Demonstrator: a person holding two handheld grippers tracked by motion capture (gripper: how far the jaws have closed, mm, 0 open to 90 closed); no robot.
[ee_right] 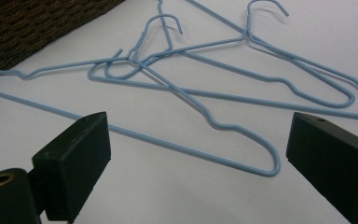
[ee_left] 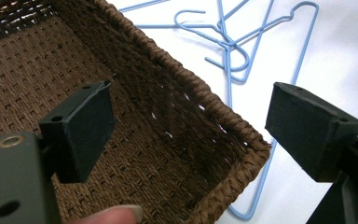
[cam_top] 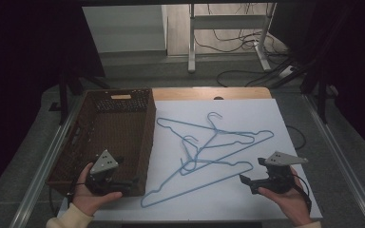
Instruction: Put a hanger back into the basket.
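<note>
- The three blue hangers (cam_top: 209,145) lie flat on the white table (cam_top: 266,199), just beside the brown basket (cam_top: 76,142). They lie across each other in a messy pile.
- The right gripper (cam_top: 256,171) hovers near the front hanger (ee_right: 177,140). Its two black jaws are wide apart and hold nothing.
- The left gripper (cam_top: 116,183) is over the near corner of the basket. Its jaws are wide apart too, with nothing between them.
- The job looks like putting the hangers into the basket, and none is in yet.
- What could go wrong: the hooks (ee_right: 165,21) are caught in each other, so lifting one hanger may drag the others along or flip them off the table.
- The wire is thin and smooth. It may slip out of the flat black pads (ee_right: 74,163) if the grab is not right on it.
- A hanger is wide and may bump the basket rim (ee_left: 200,93) and hang there instead of dropping in.
- The hangers are shiny wire, bent into triangles with a curly hook on top.
- The basket is woven, rough and bumpy, shaped like a deep box with little holes in its walls.
</note>
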